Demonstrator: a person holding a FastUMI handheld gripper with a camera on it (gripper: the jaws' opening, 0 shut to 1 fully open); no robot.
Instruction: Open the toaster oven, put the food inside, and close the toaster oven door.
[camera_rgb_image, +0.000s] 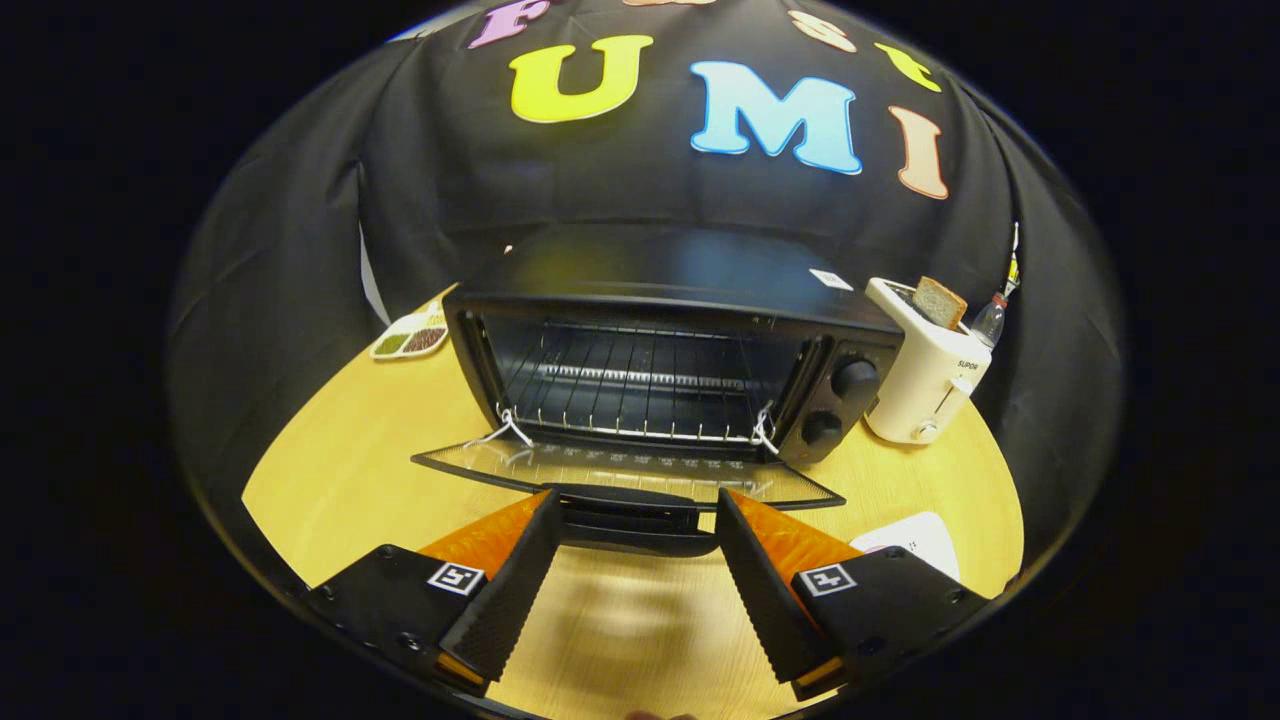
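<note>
A black toaster oven (660, 330) stands on the wooden table (330, 480) with its glass door (620, 470) folded down flat toward me. The wire rack (630, 385) inside carries nothing. The door's black handle (630, 520) lies just ahead of my fingertips, spanning the gap between them. My gripper (635, 515) is open, one finger (510, 580) on each side, with nothing held. A white plate (915, 540) peeks out past the right finger; food on it is hidden.
A white pop-up toaster (925, 375) with a slice of bread (938, 302) stands right of the oven, a bottle (988, 320) behind it. A small divided dish (410, 338) sits left of the oven at the table's back edge.
</note>
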